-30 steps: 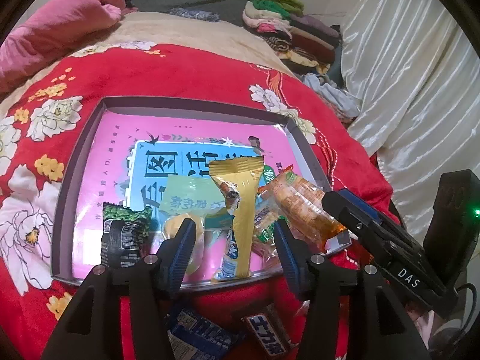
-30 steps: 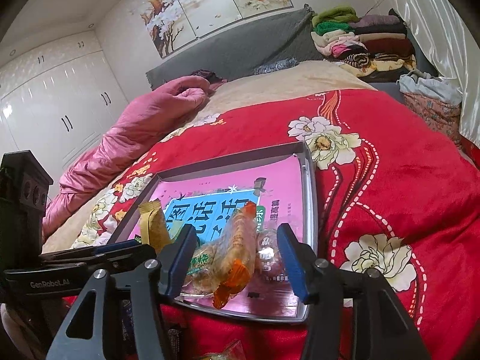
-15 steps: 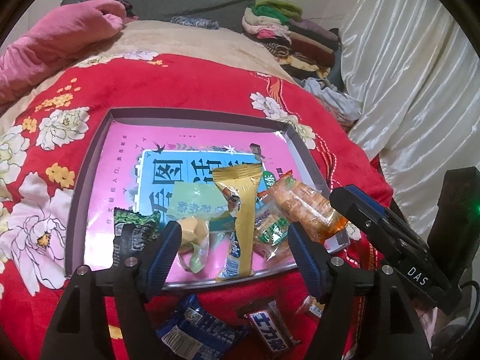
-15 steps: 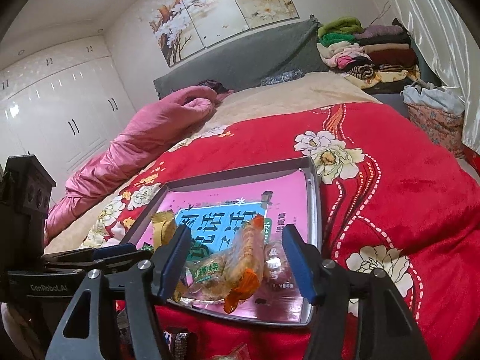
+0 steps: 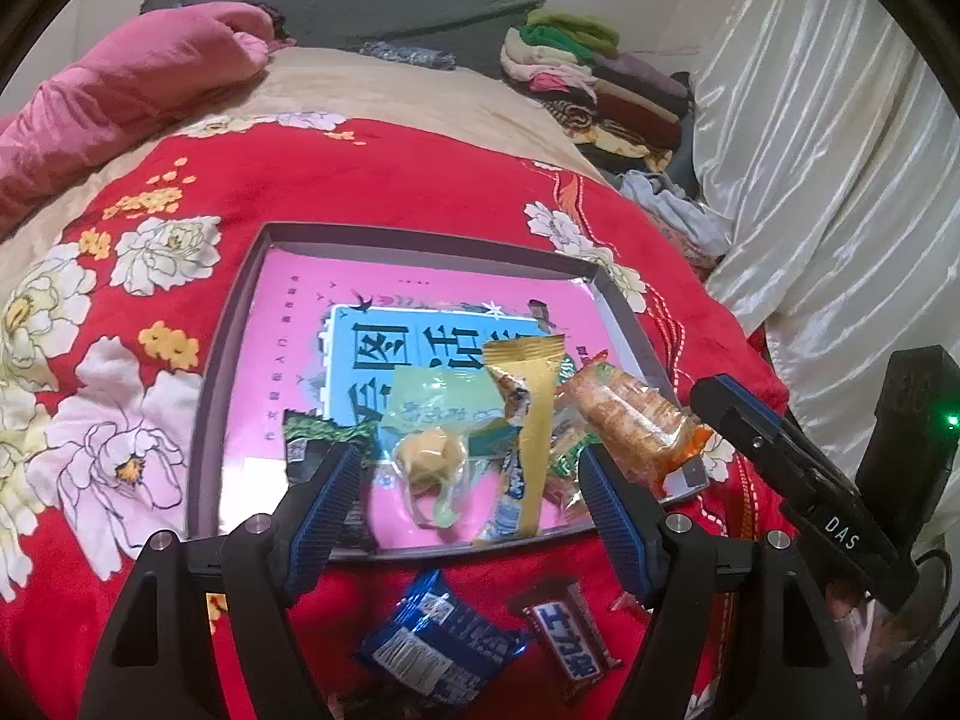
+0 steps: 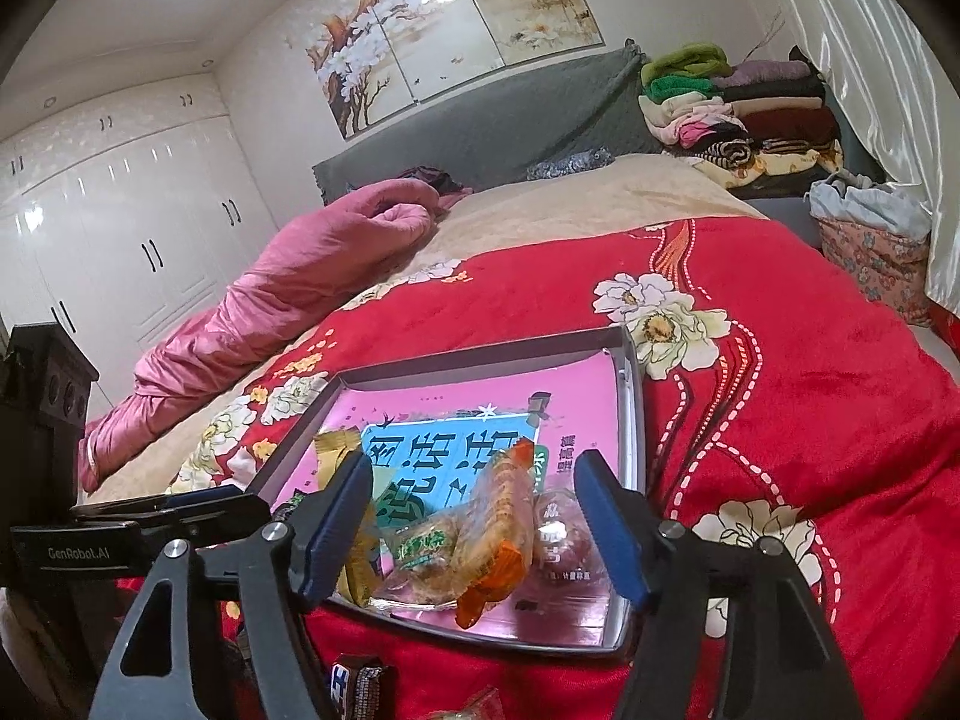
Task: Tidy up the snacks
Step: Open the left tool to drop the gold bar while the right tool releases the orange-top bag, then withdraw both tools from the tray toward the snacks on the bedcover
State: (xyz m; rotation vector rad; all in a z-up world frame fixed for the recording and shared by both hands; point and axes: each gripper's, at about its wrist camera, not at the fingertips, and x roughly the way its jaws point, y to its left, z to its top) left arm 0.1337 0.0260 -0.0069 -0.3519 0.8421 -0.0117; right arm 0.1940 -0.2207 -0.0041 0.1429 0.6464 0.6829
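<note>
Left wrist view shows the snacks in two groups. Most lie heaped in the near right part of the grey box lid (image 5: 216,396): a dark green packet (image 5: 312,441), a clear bag with a yellow cake (image 5: 429,453), a long yellow sachet (image 5: 531,420) and an orange cracker pack (image 5: 630,426) that leans over the lid's right rim. Two more lie outside on the red blanket (image 5: 360,180), just nearer than the lid's near rim: a blue packet (image 5: 441,645) and a chocolate bar (image 5: 567,639) to its right.

We judge these two to be the pieces left to move in. Both look light, with slick crinkly film (the kind that slides between smooth pads). The bar seems stiff enough to take across its short width at the middle. The blue packet is softer, and we would pinch it at a crimped end seam so as not to crush what is inside.

Our left gripper (image 5: 468,498) hangs over the lid's near rim, its fingers spread wide with nothing between them. In the right wrist view the right gripper (image 6: 474,522) is likewise wide apart and empty, poised at the lid's near corner with the cracker pack (image 6: 492,534) beyond the gap.

Farther off lie a pink quilt (image 6: 270,300) to the left and folded clothes (image 6: 738,114) at the far right.
</note>
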